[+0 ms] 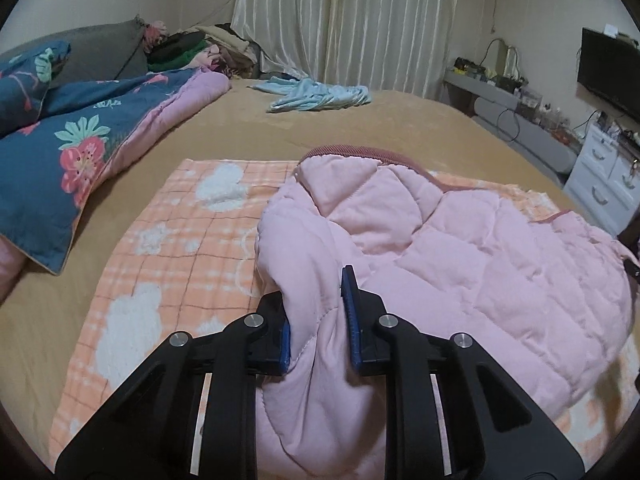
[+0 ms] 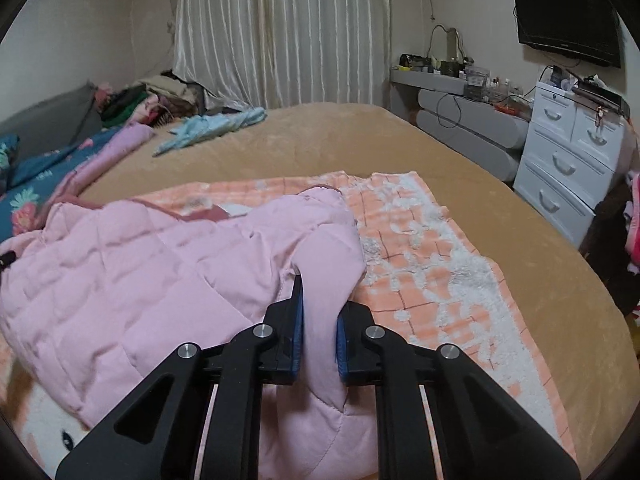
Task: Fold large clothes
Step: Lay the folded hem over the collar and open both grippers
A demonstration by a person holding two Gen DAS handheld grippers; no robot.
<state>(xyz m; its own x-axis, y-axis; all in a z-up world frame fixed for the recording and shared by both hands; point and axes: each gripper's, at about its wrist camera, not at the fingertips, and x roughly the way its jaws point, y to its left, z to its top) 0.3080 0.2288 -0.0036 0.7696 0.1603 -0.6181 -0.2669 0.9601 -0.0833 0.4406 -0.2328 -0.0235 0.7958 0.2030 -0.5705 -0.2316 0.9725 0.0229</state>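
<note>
A wide bed (image 1: 384,128) under a tan plush cover carries an orange checked blanket (image 1: 180,232) with white fluffy patches near its front, a blue floral quilt (image 1: 80,140) along one side, and a crumpled light-blue garment (image 1: 320,94) farther back

Both wrist views look down close, sharing the pink jacket (image 1: 460,248).

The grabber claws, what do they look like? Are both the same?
Yes, they match. The left gripper and right gripper each have two black plastic arms with triangular cut-outs, round silver metal pins at the joints, and blue ribbed pads on the inner faces of the fingers. No cables, markings or sleeves show.
</note>
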